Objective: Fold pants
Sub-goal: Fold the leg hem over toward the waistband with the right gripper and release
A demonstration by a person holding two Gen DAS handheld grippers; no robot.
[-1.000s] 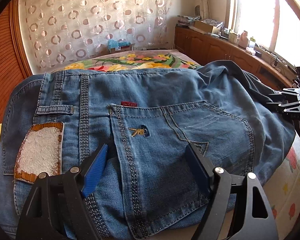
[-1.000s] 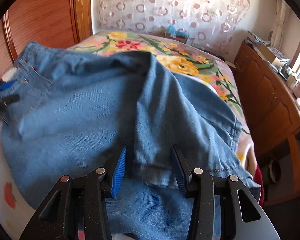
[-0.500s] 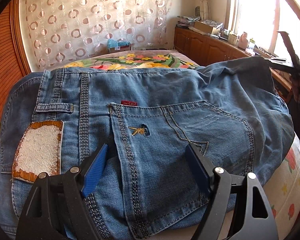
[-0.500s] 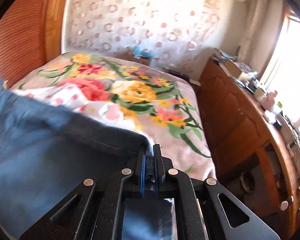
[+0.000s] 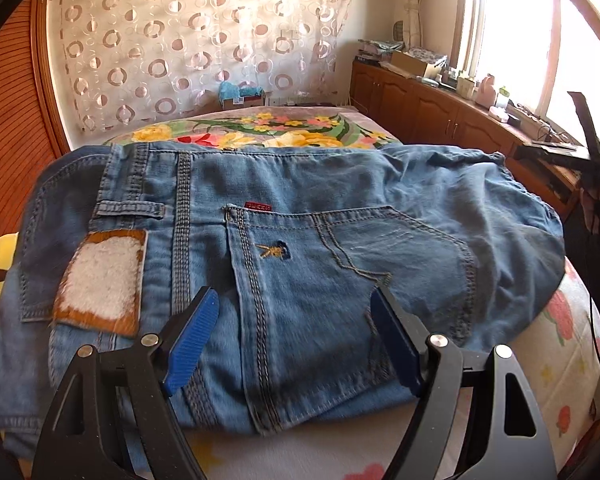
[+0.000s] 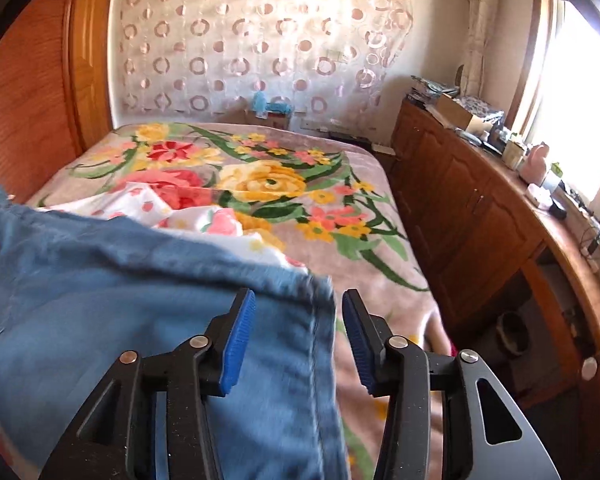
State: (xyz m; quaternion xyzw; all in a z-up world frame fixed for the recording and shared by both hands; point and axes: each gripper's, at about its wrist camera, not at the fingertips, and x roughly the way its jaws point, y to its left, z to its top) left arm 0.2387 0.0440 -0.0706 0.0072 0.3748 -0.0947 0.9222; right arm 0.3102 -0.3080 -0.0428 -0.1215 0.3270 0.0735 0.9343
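Observation:
Blue jeans (image 5: 308, 240) lie folded on the bed, back pocket and a white fuzzy patch (image 5: 100, 280) facing up. My left gripper (image 5: 296, 312) is open, hovering low over the pocket near the waistband edge. In the right wrist view the folded leg end of the jeans (image 6: 140, 300) lies on the bed, its hem corner between the fingers. My right gripper (image 6: 296, 316) is open, the denim loose between its blue pads. The right gripper also shows in the left wrist view (image 5: 592, 168), at the far right beyond the jeans.
The bed carries a floral blanket (image 6: 300, 192) and a white flowered sheet (image 5: 560, 344). A wooden cabinet (image 6: 480, 216) with clutter on top runs along the right side under the window. A wooden headboard (image 6: 24, 92) stands at left. A curtain hangs behind.
My right gripper had closed on the leg hem and carried it over toward the waist; it has now opened and released the denim. The left gripper has stayed open in place.

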